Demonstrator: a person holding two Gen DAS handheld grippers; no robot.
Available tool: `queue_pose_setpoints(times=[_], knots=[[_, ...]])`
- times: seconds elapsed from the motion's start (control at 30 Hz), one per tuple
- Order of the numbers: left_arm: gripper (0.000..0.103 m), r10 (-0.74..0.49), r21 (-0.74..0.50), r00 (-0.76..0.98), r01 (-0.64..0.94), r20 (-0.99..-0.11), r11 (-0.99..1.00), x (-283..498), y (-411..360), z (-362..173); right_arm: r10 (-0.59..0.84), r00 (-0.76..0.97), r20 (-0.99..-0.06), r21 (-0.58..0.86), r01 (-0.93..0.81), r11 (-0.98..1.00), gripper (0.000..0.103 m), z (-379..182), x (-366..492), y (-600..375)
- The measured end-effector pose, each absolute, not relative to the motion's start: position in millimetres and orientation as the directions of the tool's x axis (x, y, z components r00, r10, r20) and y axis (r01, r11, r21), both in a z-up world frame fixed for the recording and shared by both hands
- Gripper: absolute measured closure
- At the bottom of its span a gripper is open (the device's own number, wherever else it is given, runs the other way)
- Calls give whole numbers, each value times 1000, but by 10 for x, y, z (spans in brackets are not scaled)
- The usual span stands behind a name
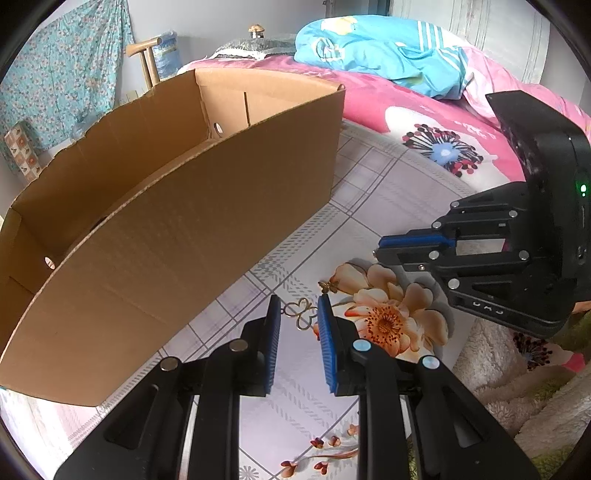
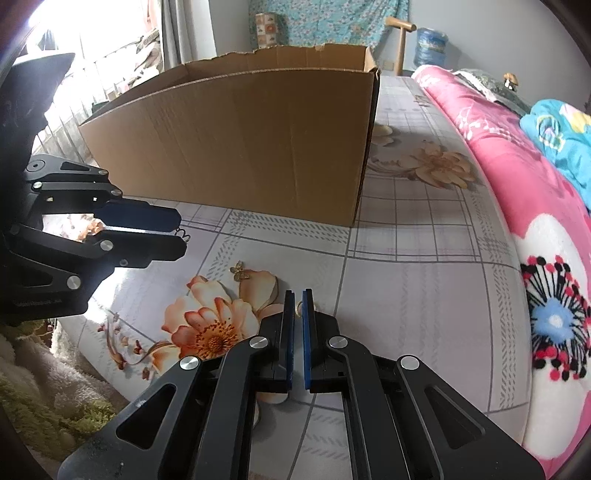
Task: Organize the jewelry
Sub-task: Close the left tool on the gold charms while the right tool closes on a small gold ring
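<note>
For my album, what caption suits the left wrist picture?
Left gripper open around a gold butterfly ornament beside the cardboard box.

Ahead of me stands a big open cardboard box (image 1: 177, 229) with a ragged top edge, resting on the bed's pale checked sheet (image 2: 424, 280) printed with orange flowers. To my right a pink floral blanket (image 2: 517, 206) lies bunched along the sheet, and a bright blue quilt (image 1: 384, 51) is heaped on top of it. Behind the box a teal flowered cloth (image 1: 62, 77) hangs against the wall, with a wooden chair back (image 1: 146, 55) beside it. A small patterned box (image 2: 266, 30) sits near the cloth. Something fluffy and cream-green (image 2: 40, 387), perhaps a fleece throw, lies at the sheet's near edge.
</note>
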State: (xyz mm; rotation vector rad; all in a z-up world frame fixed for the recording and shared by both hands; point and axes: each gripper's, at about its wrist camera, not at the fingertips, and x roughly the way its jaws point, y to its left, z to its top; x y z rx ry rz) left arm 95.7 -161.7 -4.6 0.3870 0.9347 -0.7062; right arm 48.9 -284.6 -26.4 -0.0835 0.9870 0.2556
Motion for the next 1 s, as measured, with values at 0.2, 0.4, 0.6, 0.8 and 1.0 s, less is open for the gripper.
queue_pose_setpoints(times=[0.2, 0.4, 0.6, 0.8, 1.0], knots=[[83, -385, 6, 402, 699, -831, 715, 925, -1601, -29, 121, 541, -832, -6, -227, 974, 98, -248, 469, -2870], [83, -387, 5, 404, 697, -829, 717, 925, -1591, -22, 110, 516, -849, -18, -236, 971, 97, -309, 501, -2799], [83, -390, 0, 404, 695, -828, 719, 937, -1580, -21, 143, 505, -851, 13, -252, 968, 97, -320, 488, -2707], [83, -389, -1, 403, 694, -828, 720, 945, -1575, -27, 196, 497, -845, 59, -278, 959, 96, -262, 503, -2720], [83, -391, -3, 401, 694, -828, 720, 955, -1572, -40, 238, 473, -849, 61, -359, 931, 86, -271, 594, -2700]])
